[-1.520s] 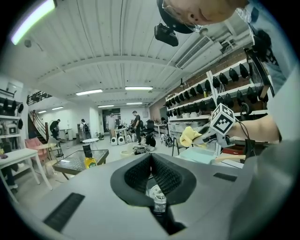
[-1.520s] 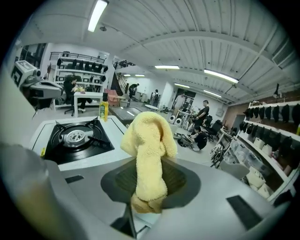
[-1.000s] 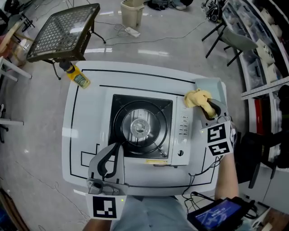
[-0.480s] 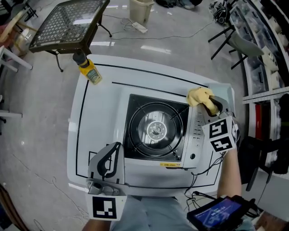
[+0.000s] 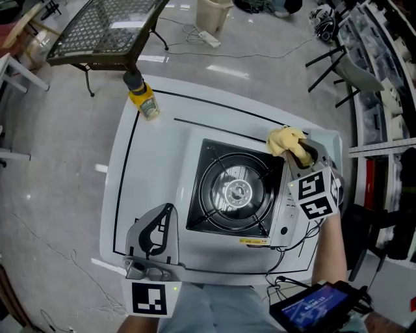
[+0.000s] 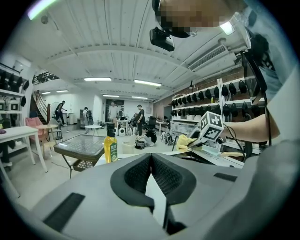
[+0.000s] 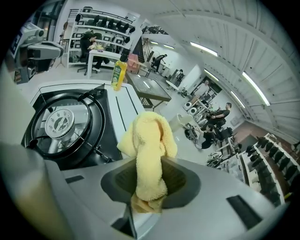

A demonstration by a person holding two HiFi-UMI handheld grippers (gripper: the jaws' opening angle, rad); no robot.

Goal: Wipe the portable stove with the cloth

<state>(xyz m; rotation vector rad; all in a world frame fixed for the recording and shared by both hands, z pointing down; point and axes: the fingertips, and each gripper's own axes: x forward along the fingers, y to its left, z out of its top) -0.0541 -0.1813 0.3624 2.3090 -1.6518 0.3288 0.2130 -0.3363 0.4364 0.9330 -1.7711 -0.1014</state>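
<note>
The portable stove (image 5: 273,224), white with a black burner top (image 5: 237,190), sits on the white table (image 5: 153,169). A yellow cloth (image 5: 286,140) hangs bunched from my right gripper (image 5: 300,153), which is shut on it over the stove's far right corner. In the right gripper view the cloth (image 7: 147,150) droops between the jaws beside the burner (image 7: 58,123). My left gripper (image 5: 170,211) is shut and holds nothing, raised at the table's near left edge; in its own view the jaws (image 6: 151,161) meet with nothing between them.
A yellow bottle with a black cap (image 5: 143,99) stands at the table's far left corner. A mesh-topped side table (image 5: 107,29) and a bin (image 5: 213,13) stand on the floor beyond. Shelving and a chair (image 5: 351,71) line the right side. A tablet (image 5: 312,309) is near my right arm.
The head view has shifted, so table and stove now sit further right and lower in frame. My right gripper with the cloth stays at the stove's far right corner. The left gripper has not moved.
</note>
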